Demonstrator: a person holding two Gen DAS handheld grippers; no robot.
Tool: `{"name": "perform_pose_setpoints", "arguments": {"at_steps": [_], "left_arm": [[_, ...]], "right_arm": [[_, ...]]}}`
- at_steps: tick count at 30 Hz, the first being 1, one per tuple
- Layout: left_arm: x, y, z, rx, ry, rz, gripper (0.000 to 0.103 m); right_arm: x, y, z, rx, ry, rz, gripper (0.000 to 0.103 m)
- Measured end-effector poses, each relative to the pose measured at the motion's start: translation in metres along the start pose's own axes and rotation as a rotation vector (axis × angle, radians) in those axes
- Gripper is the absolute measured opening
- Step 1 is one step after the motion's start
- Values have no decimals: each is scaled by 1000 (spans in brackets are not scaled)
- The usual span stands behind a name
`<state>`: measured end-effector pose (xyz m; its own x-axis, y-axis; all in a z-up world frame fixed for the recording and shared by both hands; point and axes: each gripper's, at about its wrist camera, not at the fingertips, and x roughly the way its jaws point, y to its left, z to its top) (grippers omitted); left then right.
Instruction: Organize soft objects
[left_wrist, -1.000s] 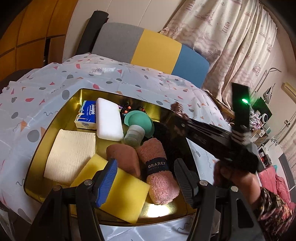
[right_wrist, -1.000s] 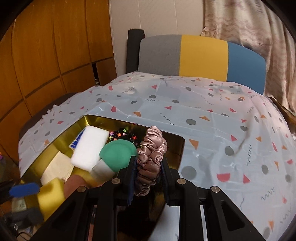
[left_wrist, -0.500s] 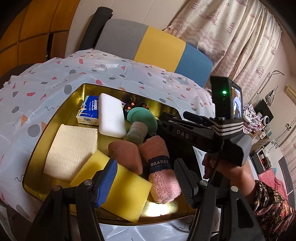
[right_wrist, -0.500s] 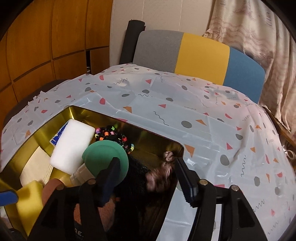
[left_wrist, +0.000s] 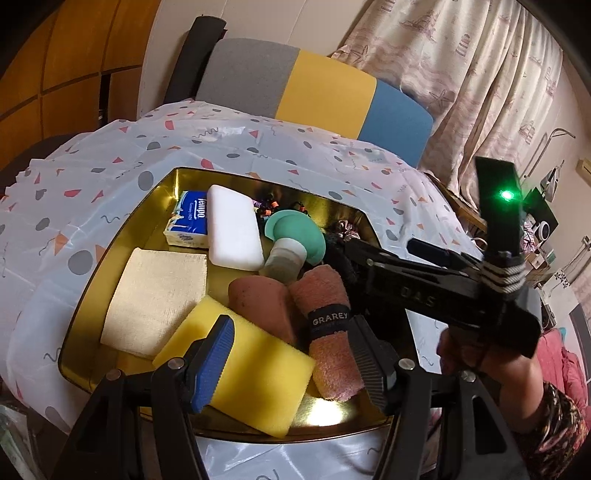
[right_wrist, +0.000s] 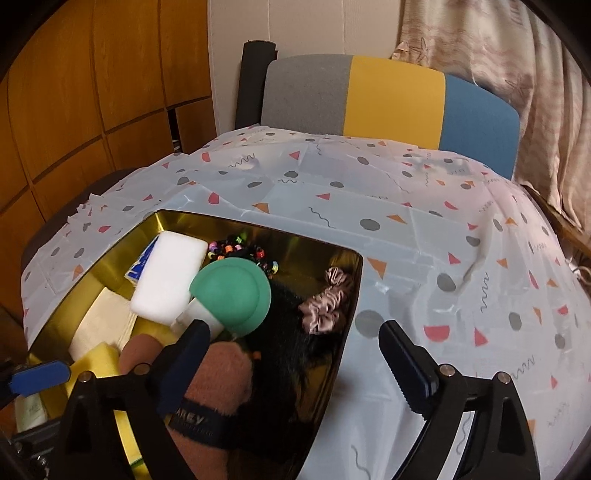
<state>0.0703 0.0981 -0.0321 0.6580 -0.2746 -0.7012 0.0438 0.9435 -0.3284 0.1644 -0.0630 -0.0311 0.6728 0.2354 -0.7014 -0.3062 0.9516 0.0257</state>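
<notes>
A gold tray (left_wrist: 110, 266) on the patterned tablecloth holds the soft things. In the right wrist view, a pink satin scrunchie (right_wrist: 325, 302) lies loose in the tray's far right corner, beside a black fuzzy item (right_wrist: 284, 332). My right gripper (right_wrist: 295, 336) hovers just short of it, jaws opening, nothing between them. My left gripper (left_wrist: 291, 328) stands open and empty over the tray's near edge, above a yellow sponge (left_wrist: 255, 373) and a rolled pink towel (left_wrist: 328, 332) with a black band. A brown sponge (left_wrist: 262, 299) lies between those two.
The tray also holds a beige cloth (left_wrist: 155, 295), white sponge (left_wrist: 232, 229), tissue pack (left_wrist: 190, 218), green-capped bottle (left_wrist: 291, 240) and beaded hair ties (right_wrist: 240, 251). A grey, yellow and blue chair back (right_wrist: 388, 103) stands behind the table. A hand (left_wrist: 480, 354) holds the right tool.
My right gripper went from shut on the pink scrunchie to wide open, and the scrunchie dropped into the tray's far right corner. The left gripper stayed put.
</notes>
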Motion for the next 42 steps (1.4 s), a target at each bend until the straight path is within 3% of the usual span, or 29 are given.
{"name": "perform_pose_setpoints", "arguments": {"at_steps": [7, 14, 18, 29, 42], "left_arm": [[-7, 1, -1, 3, -9, 40, 65], [-26, -6, 2, 38, -76, 147, 65], [-35, -6, 1, 26, -84, 166, 65], [-46, -8, -3, 24, -102, 228, 65], [-66, -8, -11, 6, -102, 293, 65]], "right_arm": [[-19, -2, -7, 52, -23, 5, 100], [-50, 4, -21, 66, -72, -46, 103], [-70, 4, -29, 96, -91, -105, 103], [-108, 9, -53, 191, -91, -136, 103], [-141, 33, -61, 166, -143, -154, 103]]}}
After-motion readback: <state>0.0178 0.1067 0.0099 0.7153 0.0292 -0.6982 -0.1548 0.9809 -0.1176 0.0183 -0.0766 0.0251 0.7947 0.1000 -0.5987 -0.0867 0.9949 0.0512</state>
